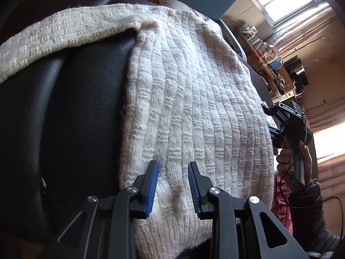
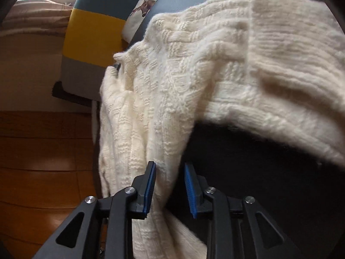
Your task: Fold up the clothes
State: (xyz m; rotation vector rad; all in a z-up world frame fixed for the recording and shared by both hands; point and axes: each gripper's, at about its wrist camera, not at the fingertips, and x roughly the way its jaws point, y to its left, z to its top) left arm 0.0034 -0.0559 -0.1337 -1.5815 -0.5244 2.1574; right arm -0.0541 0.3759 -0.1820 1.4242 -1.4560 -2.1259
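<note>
My left gripper (image 1: 173,168) stands open above the cream sweater (image 1: 194,108) on the black leather seat (image 1: 75,108); bare seat lies left. My right gripper (image 2: 169,170) is open astride its edge.

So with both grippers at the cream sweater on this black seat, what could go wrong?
The left gripper stands open over flat knit, so closing may pinch several layers of the sweater. The right gripper has only the sweater's edge between open pads; it could slip off the black seat toward the wooden floor.

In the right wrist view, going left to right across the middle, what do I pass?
Wooden floor → cream knit sweater hanging over the edge → black leather seat.
</note>
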